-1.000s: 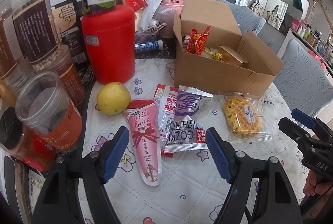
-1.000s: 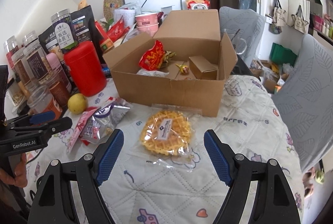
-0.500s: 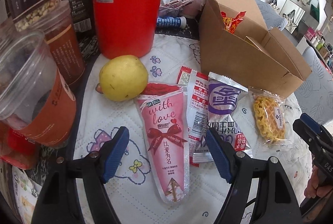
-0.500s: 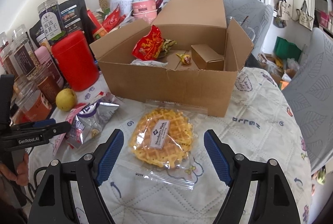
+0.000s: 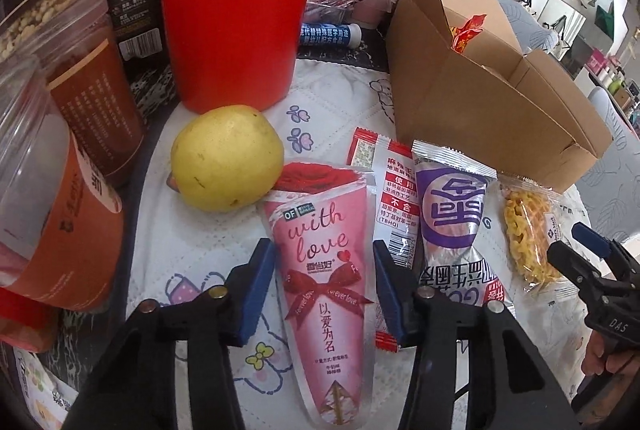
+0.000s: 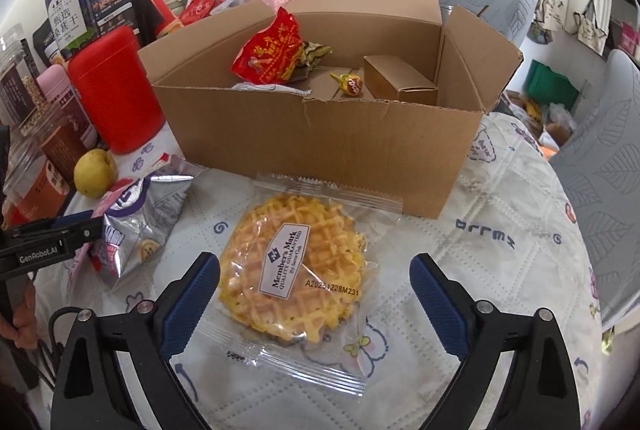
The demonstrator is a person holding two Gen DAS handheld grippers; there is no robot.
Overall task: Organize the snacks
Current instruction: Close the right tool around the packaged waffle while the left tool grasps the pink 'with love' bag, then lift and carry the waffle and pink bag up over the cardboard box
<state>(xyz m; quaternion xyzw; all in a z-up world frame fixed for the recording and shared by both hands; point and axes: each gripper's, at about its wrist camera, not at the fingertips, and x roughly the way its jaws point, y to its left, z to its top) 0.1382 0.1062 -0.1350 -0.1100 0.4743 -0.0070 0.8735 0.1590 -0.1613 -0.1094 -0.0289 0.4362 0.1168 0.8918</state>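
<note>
Snack count from my two wrist views

On the table I count four loose packets: one pink cone-shaped packet [image 5: 326,266], one red-and-white sachet [image 5: 394,198], one purple-and-silver bag [image 5: 454,214], one wrapped waffle [image 6: 296,266]. I see one yellow fruit [image 5: 226,158], one red canister [image 5: 236,6] and one open cardboard box [image 6: 320,146] (inside: one red bag [image 6: 270,54], one lollipop [image 6: 352,84], one small brown carton [image 6: 400,84]).

1. The pink packet [image 5: 326,294] between the left fingers is shiny plastic.
2. The waffle wrapper [image 6: 296,270] between the right fingers is clear, crinkly plastic.
3. The box [image 6: 320,146] beyond them is plain matt cardboard.
4. The tablecloth [image 6: 500,270] underneath is soft quilted cloth.
</note>
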